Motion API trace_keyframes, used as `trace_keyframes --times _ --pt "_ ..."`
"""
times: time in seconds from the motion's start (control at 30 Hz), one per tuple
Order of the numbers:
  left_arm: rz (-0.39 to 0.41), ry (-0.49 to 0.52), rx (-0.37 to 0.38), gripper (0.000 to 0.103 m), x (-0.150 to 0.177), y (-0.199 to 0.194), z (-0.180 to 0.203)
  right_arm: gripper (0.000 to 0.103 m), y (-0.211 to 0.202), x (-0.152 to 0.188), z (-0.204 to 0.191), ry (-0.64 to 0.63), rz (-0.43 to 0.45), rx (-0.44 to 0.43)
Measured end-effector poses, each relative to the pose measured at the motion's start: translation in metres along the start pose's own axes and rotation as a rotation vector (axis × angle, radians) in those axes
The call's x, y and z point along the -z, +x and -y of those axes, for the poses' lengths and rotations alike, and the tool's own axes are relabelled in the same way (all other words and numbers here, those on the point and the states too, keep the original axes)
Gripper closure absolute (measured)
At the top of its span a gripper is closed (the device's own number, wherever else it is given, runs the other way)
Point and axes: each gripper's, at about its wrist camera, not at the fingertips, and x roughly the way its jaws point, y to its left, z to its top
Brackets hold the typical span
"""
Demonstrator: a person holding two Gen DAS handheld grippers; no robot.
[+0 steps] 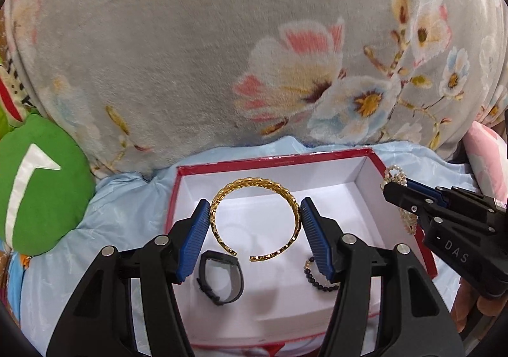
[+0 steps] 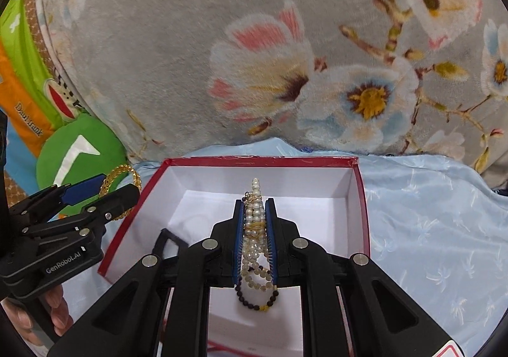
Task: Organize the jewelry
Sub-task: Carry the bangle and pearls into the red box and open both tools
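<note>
Left jaws clamp the gold bangle (image 1: 254, 220); right jaws pinch the pearl strands (image 2: 255, 230).

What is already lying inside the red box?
On the red box's white floor lie a black band and a dark bead bracelet, the latter partly hidden by the left gripper. The near floor is covered.
</note>
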Motion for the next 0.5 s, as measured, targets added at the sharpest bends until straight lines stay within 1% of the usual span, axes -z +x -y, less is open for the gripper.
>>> trace_keyframes --times 0.07,0.13,0.17,0.23,0.27,0.3,0.37,0.4,0.5 --pt "-0.031 0.004 0.013 0.046 -0.002 0.019 0.003 0.091 0.016 -0.002 0.003 0.003 -0.016 0.011" --pt "-0.046 0.015 0.011 0.046 -0.003 0.038 0.006 0.090 0.030 -0.003 0.007 0.013 -0.032 0.018" --pt "-0.043 0.016 0.000 0.046 -0.002 0.046 0.007 0.090 0.038 -0.003 0.009 0.021 -0.041 0.026" --pt "-0.049 0.019 0.001 0.046 0.001 0.061 0.008 0.090 0.050 -0.003 0.012 0.025 -0.052 0.040" --pt "-0.054 0.015 -0.005 0.041 0.003 0.067 0.007 0.087 0.054 -0.003 0.013 0.030 -0.048 0.049" --pt "-0.061 0.007 -0.011 0.030 0.005 0.075 0.006 0.083 0.056 -0.003 0.015 0.037 -0.039 0.050" --pt "-0.054 -0.018 -0.028 0.018 0.007 0.082 0.002 0.060 0.058 -0.003 0.020 0.058 -0.025 0.045" --pt "-0.047 -0.030 -0.040 0.016 0.007 0.083 0.000 0.057 0.056 -0.003 0.022 0.071 -0.009 0.046" --pt "-0.020 -0.072 -0.013 0.014 0.005 0.071 -0.007 0.057 0.044 -0.003 0.031 0.103 0.028 0.049"
